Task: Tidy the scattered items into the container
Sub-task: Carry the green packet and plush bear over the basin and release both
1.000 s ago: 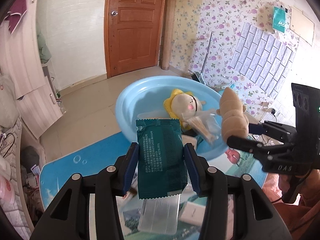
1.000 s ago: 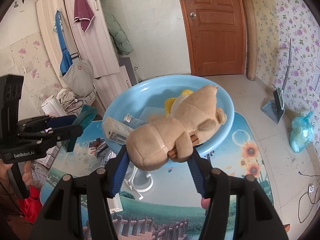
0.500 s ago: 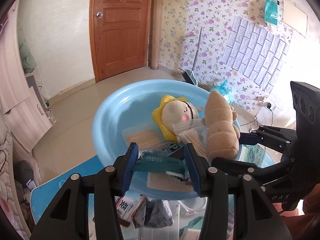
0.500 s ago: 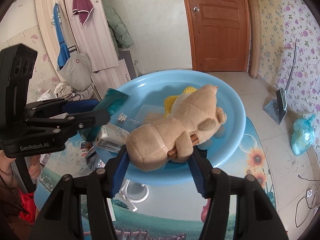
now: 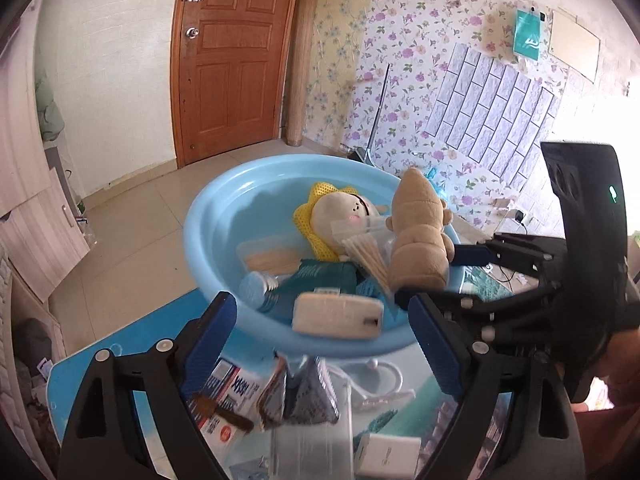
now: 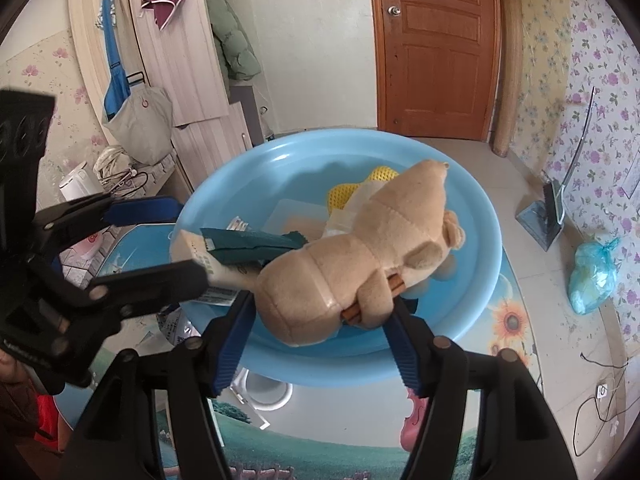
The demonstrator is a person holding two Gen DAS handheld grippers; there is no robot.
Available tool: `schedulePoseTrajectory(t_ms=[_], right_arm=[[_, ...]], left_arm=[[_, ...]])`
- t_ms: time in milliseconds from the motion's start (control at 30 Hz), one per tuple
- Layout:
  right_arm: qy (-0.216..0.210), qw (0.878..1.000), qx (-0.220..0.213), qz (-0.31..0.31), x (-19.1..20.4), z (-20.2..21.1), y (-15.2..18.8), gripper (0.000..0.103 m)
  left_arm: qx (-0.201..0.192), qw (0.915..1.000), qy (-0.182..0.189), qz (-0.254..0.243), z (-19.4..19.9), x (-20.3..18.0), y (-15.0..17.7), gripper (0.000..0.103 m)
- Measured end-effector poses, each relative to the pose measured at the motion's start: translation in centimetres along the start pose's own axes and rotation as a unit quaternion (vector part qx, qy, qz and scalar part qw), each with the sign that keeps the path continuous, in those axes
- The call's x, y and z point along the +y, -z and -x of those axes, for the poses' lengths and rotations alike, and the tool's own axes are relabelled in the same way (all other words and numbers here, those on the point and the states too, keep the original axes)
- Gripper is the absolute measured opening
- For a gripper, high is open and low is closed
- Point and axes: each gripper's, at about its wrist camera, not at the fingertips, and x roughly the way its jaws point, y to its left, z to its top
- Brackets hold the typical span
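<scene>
While my left tool (image 5: 322, 340) opens empty above the blue tub (image 5: 208, 216), my right tool (image 6: 322, 334), loosening, holds the tan plush toy (image 6: 348, 264); no label is readable.

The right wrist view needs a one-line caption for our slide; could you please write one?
Right hand-held gripper, jaws opening, carries a tan plush bear above the round light-blue plastic basin.

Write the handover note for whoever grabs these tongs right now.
Left tongs: opening, nothing between them; the green packet they carried now lies in the blue basin.
Right tongs: opening around the tan plush toy, poised over the basin, not yet dropped.
Done: sun-face doll and cotton swabs in the basin.
Left: release the plush, then collect the packets and white box on the table.
</scene>
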Motion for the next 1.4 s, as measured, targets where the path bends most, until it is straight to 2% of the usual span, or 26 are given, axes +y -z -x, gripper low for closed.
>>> schedulePoseTrajectory(t_ms=[67,233,533,800,1133,1333,1400], right_arm=[[0.002,1.0,0.001,-0.012,-0.1,0.2,-0.1,0.064],[0.042,0.999,0.023,-0.01,0.9,-0.2,-0.3,0.064],[0.09,0.994,0.045,-0.041,1.8,-0.4,-0.6,0.065],[0.124,0.99,0.03,-0.058,2.7,-0.5,-0.1,0.068],[0.12,0.99,0.032,-0.062,2.8,0.0,1.8,0.069],[0.125,0.991,-0.012,-0.035,3.4,1.4,0.5,0.07],[0.105,0.994,0.0,-0.04,3.2,1.4,0.3,0.081]], left_arm=[[-0.006,1.0,0.001,-0.008,0.6,-0.1,0.4,0.09],[-0.02,0.9995,0.02,-0.013,2.2,0.3,1.7,0.093],[-0.03,0.999,0.033,0.004,4.4,3.0,4.5,0.098],[-0.029,0.9979,0.033,0.048,5.0,5.0,6.4,0.099],[-0.013,0.9988,0.03,0.035,4.9,3.3,7.1,0.099],[-0.011,0.999,0.019,0.039,5.2,3.3,6.7,0.099],[-0.01,0.9988,0.019,0.044,5.4,3.4,6.8,0.099]])
